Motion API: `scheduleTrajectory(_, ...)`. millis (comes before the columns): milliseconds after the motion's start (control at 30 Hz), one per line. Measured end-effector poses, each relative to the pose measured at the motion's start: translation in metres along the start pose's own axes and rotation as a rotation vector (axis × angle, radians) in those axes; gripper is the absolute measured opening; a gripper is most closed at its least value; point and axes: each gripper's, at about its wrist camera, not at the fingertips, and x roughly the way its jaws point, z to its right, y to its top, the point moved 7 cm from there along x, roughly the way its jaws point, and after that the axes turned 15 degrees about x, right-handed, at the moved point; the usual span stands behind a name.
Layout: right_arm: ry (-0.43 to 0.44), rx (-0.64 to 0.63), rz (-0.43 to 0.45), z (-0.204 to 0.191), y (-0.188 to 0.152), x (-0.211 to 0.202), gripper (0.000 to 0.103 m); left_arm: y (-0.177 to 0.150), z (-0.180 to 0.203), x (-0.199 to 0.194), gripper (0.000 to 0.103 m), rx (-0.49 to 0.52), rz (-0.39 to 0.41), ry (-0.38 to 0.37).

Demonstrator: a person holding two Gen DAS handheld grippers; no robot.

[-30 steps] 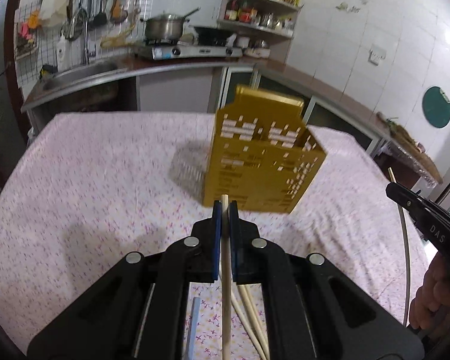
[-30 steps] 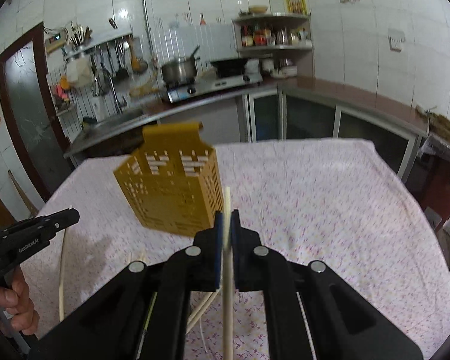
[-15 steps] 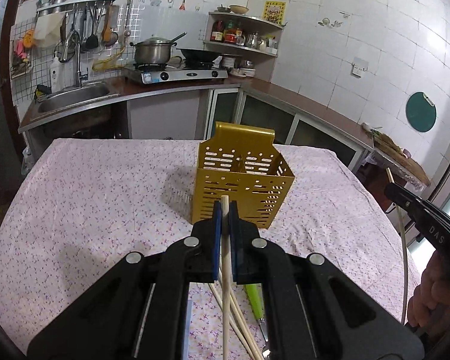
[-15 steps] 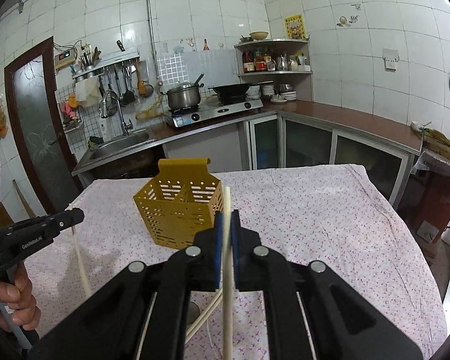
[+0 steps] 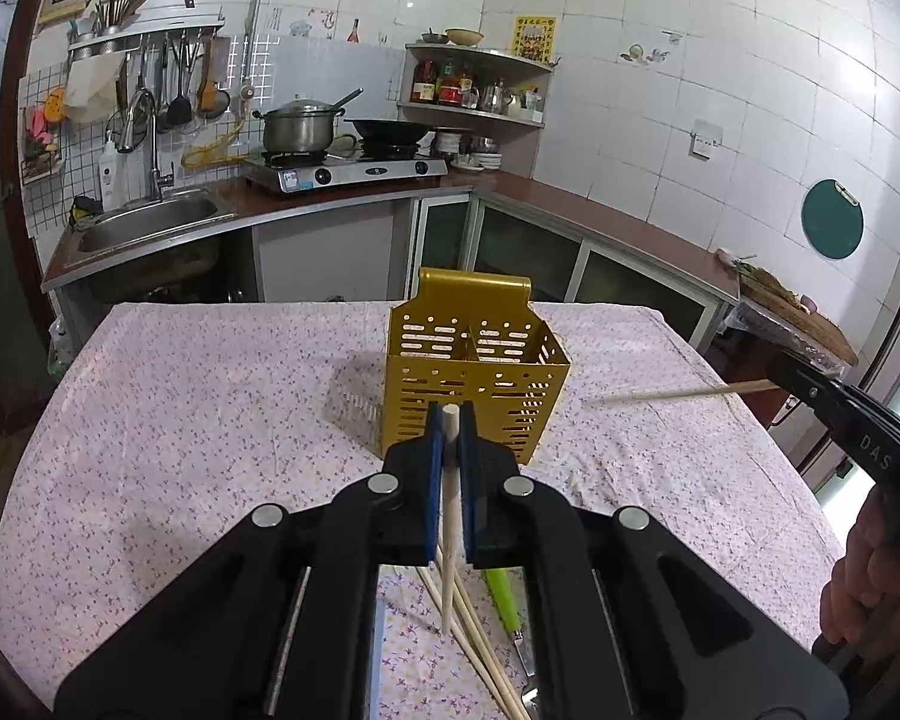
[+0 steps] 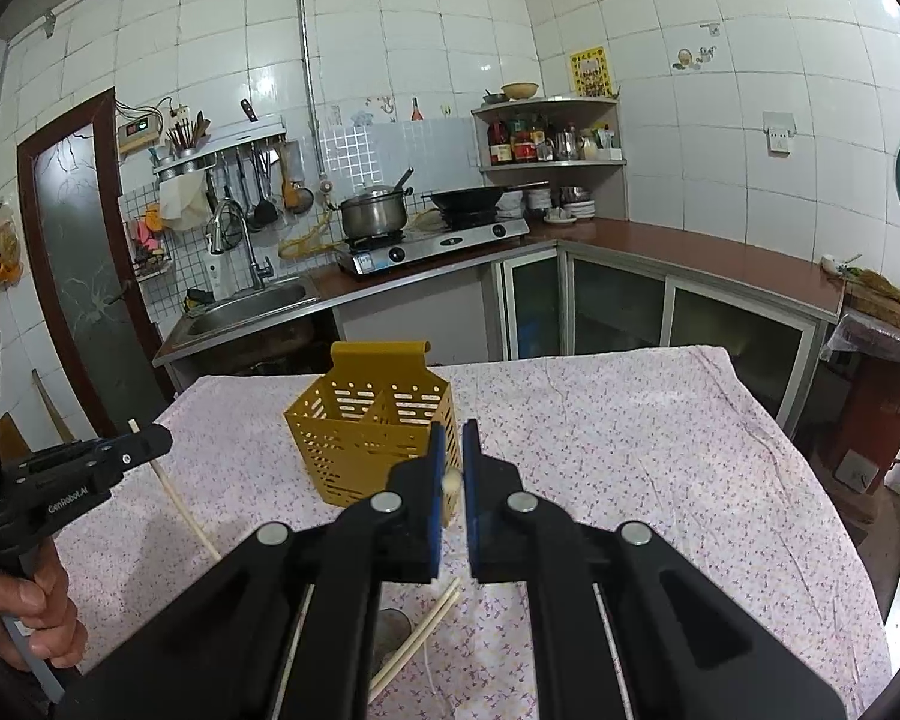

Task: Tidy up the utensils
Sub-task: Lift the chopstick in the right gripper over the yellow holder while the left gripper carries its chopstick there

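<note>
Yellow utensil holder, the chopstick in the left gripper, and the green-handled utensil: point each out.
Yellow utensil holder (image 5: 474, 387): left wrist view, front wall.
Chopstick (image 5: 448, 498): left wrist view, shaft between the left gripper's (image 5: 448, 420) pads.
Green-handled utensil (image 5: 503, 597): left wrist view, handle.

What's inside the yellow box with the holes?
The yellow box shows a divider and two compartments, nothing sticking out. Its walls hide the bottom, so something small could lie there unseen.

grippers: 2, left + right | chopsticks held: 2, one per gripper, other | loose chopsticks on the cloth: looks like 3, hard to tell | yellow holder: 1, with 2 slots | green-handled utensil: 1 | pot: 1 | wok: 1
</note>
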Motion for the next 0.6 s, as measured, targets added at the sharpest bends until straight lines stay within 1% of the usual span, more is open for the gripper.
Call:
scheduleTrajectory(200,0.005,-0.009,0.01,-0.004,0.004,-0.003,0.006,0.011,-0.006,-0.006,0.003,0.005,0.024,0.009)
scheduleTrajectory(400,0.008,-0.027,0.03,-0.011,0.015,-0.005,0.006,0.033,-0.012,-0.015,0.003,0.026,0.071,0.019)
scheduleTrajectory(600,0.02,-0.055,0.052,-0.027,0.038,-0.005,0.006,0.075,-0.012,-0.029,0.003,0.078,0.162,0.035)
